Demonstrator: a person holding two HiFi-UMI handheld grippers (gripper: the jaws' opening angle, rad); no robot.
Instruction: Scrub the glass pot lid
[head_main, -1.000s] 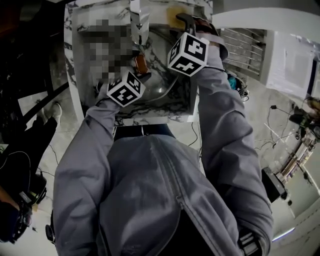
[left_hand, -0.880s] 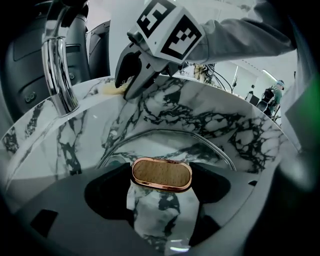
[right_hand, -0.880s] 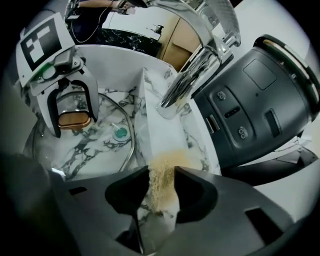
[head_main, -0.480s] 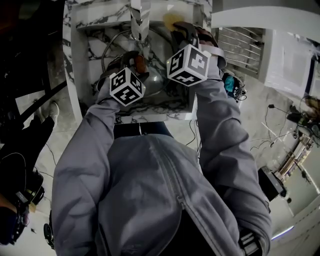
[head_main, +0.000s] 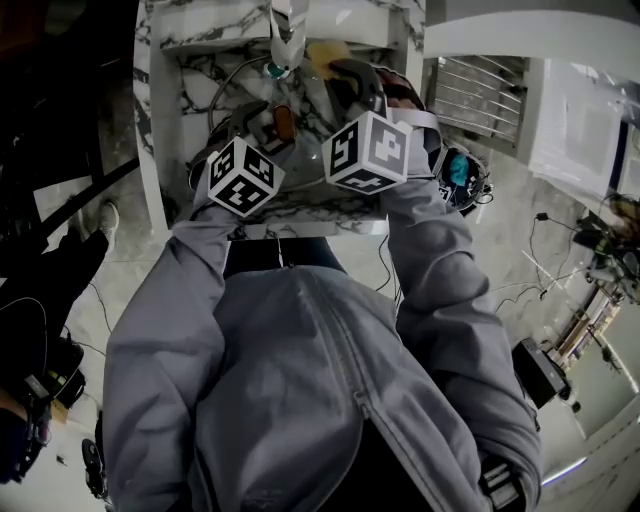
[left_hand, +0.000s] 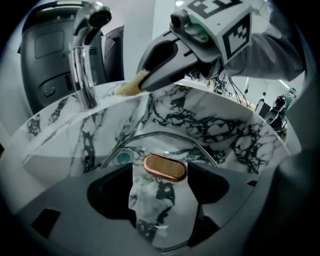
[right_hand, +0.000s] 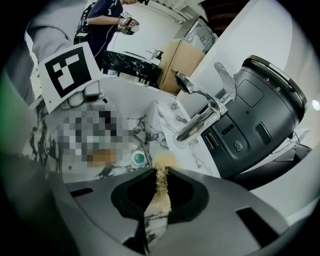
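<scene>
- Right claw (right_hand: 161, 172): jaws have just closed and are now pinched tight on sponge (right_hand: 161, 195), squashed thin between the pads. Its tip pokes out past the jaws, so that is the working end for scrubbing.
- It hangs over sink (left_hand: 220, 130), far right, just right of faucet (left_hand: 82, 60). Sponge is clear of the lid.
- Left claw (left_hand: 161, 175): jaws straddle handle (left_hand: 165, 168) of lid (left_hand: 159, 210), one each side. It reads as clamped on it. Contact at the left pad is hard to see, so that's my call.
- Why: lid sits tilted up inside the sink, left of centre, top face toward the left claw, not flat on the bottom. Looks like the left claw steadies it by the handle so the right can press sponge on glass without the lid skating.
- Sink contents: lid, plus teal drain plug (left_hand: 122, 158) on the far side, just past the lid rim under the faucet. No water seen running. Standing water: can't tell.
- Step, my read: sponge gripped, lid fixed, scrubbing not started. Next move: bring sponge down and left onto the glass.
</scene>
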